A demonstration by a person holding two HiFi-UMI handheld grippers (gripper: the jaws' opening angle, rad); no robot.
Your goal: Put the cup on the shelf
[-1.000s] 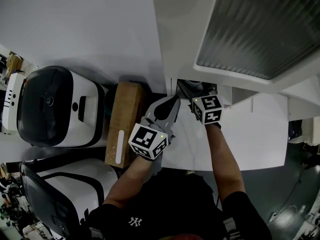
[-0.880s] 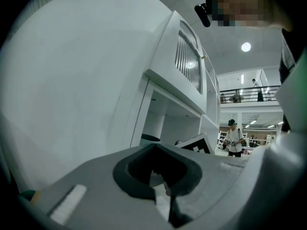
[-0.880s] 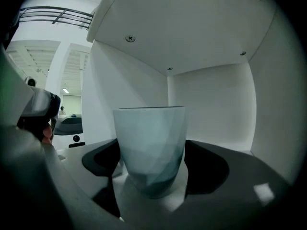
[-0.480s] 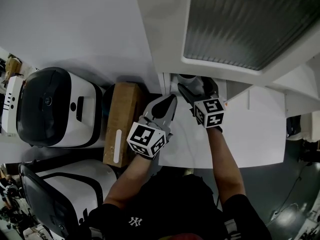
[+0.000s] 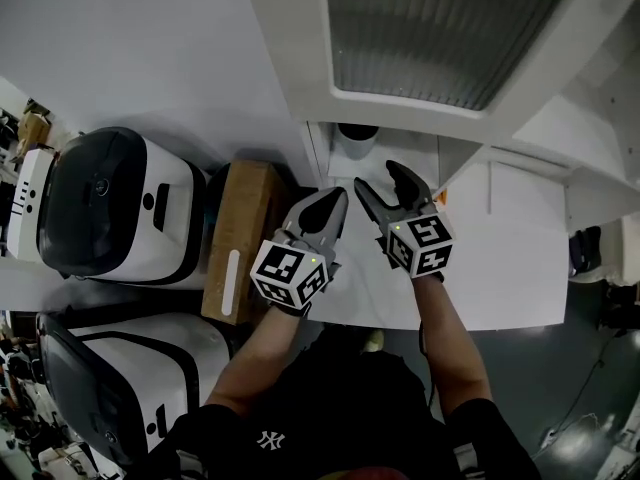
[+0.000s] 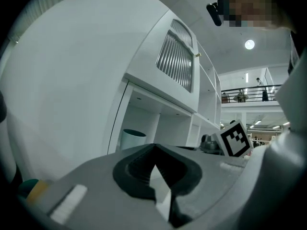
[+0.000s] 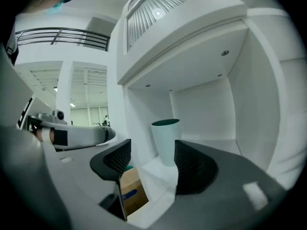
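Writing: black-and-white square markers on each gripper's cube; a white interlaced "NY" emblem [image 5: 271, 441] on the person's black garment; the cardboard box [image 5: 247, 230] carries a white strip with no legible print
Cup [image 5: 355, 144]: pale with a dark inside, upright in the shelf's [image 5: 290, 48] lowest open compartment, near that compartment's left wall
Left gripper [image 5: 338, 197]: jaws together, nothing between them; it lies over the left edge of the white worktop [image 5: 500, 268], just beside the box
Right gripper [image 5: 379, 179]: jaws apart, having just been closing, nothing between them; the cup stands beyond the tips, untouched
Surface: the worktop runs along the shelf's front; a ribbed panel [image 5: 430, 28] sits above the compartment
Room: grey floor [image 5: 580, 388]; two black-and-white appliances [image 5: 110, 213] left of the box; a balcony railing [image 6: 249, 91] and ceiling lights in the gripper views
Hidden: the shelf's overhang covers part of the cup in the head view; the lower appliance is cut off by the frame
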